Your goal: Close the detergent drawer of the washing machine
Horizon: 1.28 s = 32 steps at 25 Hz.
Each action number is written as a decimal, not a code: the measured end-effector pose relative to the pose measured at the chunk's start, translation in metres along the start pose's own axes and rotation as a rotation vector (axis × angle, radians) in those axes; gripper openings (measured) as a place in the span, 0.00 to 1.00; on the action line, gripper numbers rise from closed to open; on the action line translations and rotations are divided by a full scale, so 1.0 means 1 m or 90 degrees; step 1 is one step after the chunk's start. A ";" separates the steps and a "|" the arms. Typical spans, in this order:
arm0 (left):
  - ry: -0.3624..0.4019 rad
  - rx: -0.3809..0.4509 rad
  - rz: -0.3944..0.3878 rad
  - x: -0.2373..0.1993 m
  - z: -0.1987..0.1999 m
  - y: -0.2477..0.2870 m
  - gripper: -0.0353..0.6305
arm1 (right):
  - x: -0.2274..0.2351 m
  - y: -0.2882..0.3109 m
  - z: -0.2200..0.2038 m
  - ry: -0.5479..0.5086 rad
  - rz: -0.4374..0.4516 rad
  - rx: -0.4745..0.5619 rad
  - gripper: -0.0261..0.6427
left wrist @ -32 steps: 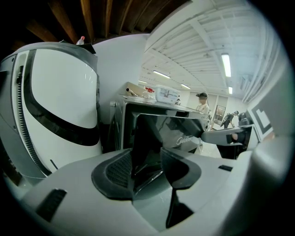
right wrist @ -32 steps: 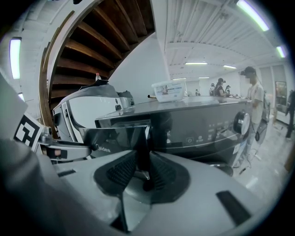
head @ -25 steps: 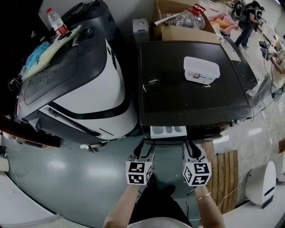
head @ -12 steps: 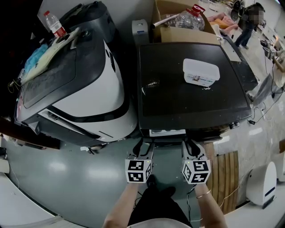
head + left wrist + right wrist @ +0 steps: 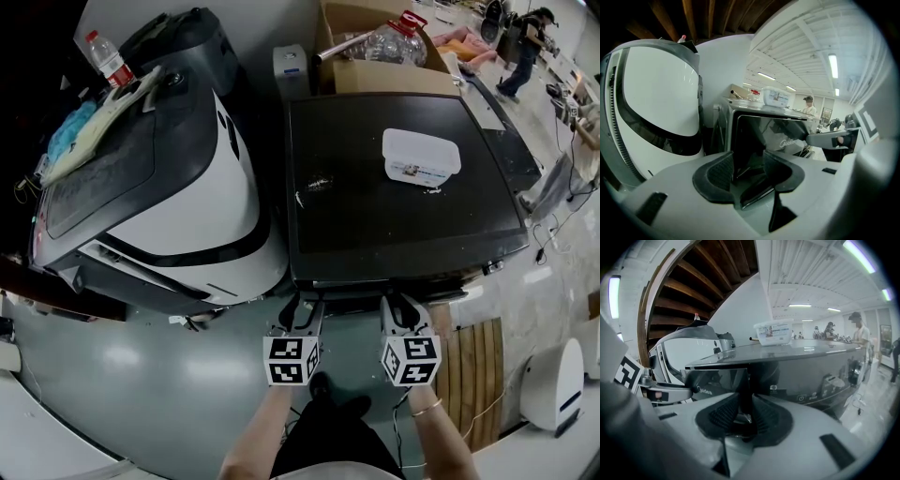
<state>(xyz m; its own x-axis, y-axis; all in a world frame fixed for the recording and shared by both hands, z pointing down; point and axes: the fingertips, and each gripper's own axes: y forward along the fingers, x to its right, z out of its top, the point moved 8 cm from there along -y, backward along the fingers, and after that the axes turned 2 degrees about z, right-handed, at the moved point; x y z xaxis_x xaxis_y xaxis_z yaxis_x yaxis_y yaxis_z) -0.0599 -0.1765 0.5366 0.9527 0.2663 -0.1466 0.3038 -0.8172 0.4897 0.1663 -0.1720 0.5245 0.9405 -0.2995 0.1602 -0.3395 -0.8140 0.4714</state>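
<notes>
The dark washing machine (image 5: 375, 225) fills the middle of the head view. Its detergent drawer (image 5: 352, 282) lies pushed in, flush with the front edge. My left gripper (image 5: 302, 306) is at the drawer's left end and my right gripper (image 5: 401, 302) at its right end, both tips against the front. In the left gripper view the glossy drawer panel (image 5: 754, 136) stands just beyond the jaws of the left gripper (image 5: 747, 173), which are apart. In the right gripper view the panel (image 5: 717, 378) carries the maker's name, and the right gripper (image 5: 746, 416) has its pads nearly together.
A white-and-black appliance (image 5: 187, 187) stands close on the left, with cloths and a bottle (image 5: 108, 52) on top. A white plastic tub (image 5: 422, 155) sits on the washer. A cardboard box (image 5: 375, 47) is behind, wooden slats (image 5: 473, 366) at the right, and a person (image 5: 520, 47) far off.
The drawer, pulled out with its white compartments showing a second ago, has slid fully into the machine. Both grippers moved forward with it to the front panel.
</notes>
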 end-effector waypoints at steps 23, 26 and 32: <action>-0.020 -0.015 0.015 -0.002 0.007 0.009 0.33 | -0.003 0.011 0.008 0.009 -0.042 -0.012 0.18; -0.023 -0.020 0.015 -0.003 0.007 0.007 0.32 | 0.000 0.005 0.009 0.018 -0.046 -0.015 0.18; -0.027 -0.011 0.020 0.000 0.009 -0.007 0.30 | -0.005 -0.017 0.019 0.031 -0.036 0.019 0.18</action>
<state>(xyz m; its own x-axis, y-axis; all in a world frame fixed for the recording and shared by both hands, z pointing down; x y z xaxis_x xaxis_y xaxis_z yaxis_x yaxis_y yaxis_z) -0.0623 -0.1754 0.5251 0.9614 0.2189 -0.1666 0.2740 -0.8161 0.5089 0.1675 -0.1662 0.4992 0.9576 -0.2285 0.1756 -0.2848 -0.8439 0.4546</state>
